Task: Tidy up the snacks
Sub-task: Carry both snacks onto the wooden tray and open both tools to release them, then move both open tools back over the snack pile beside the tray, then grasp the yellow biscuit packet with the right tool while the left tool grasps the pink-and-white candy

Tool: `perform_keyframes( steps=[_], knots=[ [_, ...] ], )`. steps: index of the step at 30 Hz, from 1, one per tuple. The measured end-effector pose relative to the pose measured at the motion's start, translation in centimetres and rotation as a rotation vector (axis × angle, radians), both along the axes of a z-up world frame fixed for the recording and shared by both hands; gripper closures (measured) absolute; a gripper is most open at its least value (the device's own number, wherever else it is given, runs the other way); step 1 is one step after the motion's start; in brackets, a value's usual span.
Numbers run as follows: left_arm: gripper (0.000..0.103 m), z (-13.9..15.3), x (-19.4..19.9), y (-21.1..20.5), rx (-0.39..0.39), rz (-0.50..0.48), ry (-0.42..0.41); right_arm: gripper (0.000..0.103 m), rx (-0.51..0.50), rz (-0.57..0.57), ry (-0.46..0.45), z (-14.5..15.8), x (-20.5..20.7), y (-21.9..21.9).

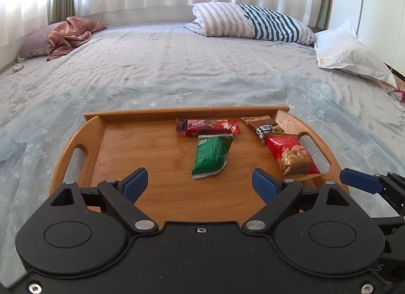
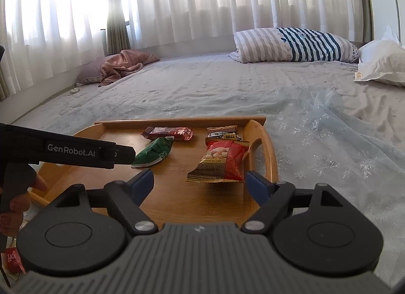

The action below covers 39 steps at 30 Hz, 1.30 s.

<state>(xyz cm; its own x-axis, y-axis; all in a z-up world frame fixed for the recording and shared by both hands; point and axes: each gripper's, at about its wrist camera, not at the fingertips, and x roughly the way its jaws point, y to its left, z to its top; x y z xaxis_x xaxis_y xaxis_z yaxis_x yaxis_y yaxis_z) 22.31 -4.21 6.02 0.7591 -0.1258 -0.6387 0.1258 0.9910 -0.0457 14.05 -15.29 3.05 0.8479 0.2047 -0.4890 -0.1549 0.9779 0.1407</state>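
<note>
Four snack packets lie on the wooden tray (image 1: 83, 157), which sits on the bed (image 1: 177, 66) at its near side, so I judge the gathering largely done and only tidying left; the dark red bar (image 1: 207, 127) lies crosswise at the far rim, with the green packet (image 1: 212, 156) just near of it, its top edge touching or close to the bar; at the far right the brown bar (image 1: 263, 125) sits in the corner, and the red peanut bag (image 1: 293, 157) overlaps its near end and leans toward the right handle, probably because it was dropped where space remained.

My left gripper (image 1: 197, 182) hovers over the tray's near edge, its fingers spread wide and holding nothing, lined up with the green packet as though to straighten it; my right gripper (image 2: 200, 180) hangs likewise with fingers spread and empty, near the peanut bag (image 2: 222, 163); in the right view the left tool's black body crosses in front of the green packet (image 2: 154, 152).

One more red wrapper (image 1: 400, 92) lies on the bed at the far right, well apart from the tray; I suspect it belongs with the rest.
</note>
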Motion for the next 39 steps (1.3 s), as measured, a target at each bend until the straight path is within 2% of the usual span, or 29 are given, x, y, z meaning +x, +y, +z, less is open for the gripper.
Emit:
perform_keyframes(
  steps=[14, 28, 31, 39],
  knots=[
    [0.008, 1.2, -8.5, 3.4, -0.027, 0.006, -0.050, 0.009, -0.039, 0.033, -0.039, 0.3, -5.9, 1.6],
    [0.008, -0.5, -15.5, 6.3, -0.036, 0.032, -0.050, 0.005, -0.041, -0.003, -0.068, -1.0, -11.2, 2.8],
    [0.013, -1.0, -16.4, 6.4, -0.032, 0.012, -0.045, 0.005, -0.046, -0.026, -0.074, -1.6, -12.1, 3.0],
    [0.037, -1.7, -16.9, 6.0, -0.025, -0.030, -0.021, 0.005, -0.066, -0.036, -0.074, -2.7, -14.0, 4.2]
  ],
)
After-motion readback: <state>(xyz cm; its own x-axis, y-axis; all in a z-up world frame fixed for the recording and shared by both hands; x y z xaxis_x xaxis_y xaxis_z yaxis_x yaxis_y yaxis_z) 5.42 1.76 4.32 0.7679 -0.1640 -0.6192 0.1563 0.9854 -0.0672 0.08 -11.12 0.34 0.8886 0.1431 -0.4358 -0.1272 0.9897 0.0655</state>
